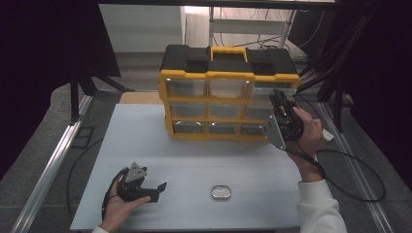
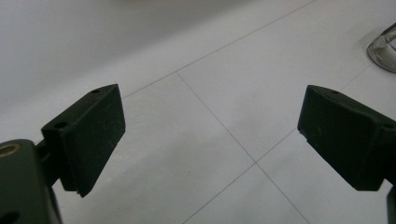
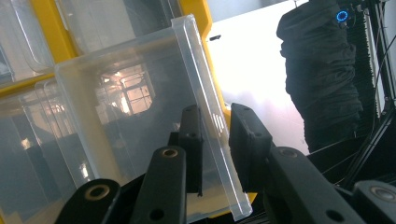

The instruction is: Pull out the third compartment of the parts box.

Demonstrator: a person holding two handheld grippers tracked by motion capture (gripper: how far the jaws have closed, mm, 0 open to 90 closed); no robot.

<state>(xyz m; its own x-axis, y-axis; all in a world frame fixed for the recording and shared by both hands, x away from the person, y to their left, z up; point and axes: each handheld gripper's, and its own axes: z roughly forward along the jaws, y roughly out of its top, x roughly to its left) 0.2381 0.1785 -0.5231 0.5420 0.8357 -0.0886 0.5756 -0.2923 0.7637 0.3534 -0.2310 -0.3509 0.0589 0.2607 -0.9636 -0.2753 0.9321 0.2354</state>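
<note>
Left hand (image 1: 119,201) low, palm up, cradling left gripper (image 1: 156,190) from below, wrist entering from bottom edge of high view. Left gripper tilted on its side, grey plate uppermost, jaws pointing toward the person's right and standing wide apart with nothing between. Right forearm in white sleeve (image 1: 318,208), extended forward and raised, wrist bent slightly inward. Right hand (image 1: 307,130) wrapped around body of right gripper (image 3: 215,140), cable trailing behind wrist. Right gripper aimed forward and slightly up, jaws drawn close together, clamped on front wall of a clear drawer (image 3: 140,107), one pad on each face.
</note>
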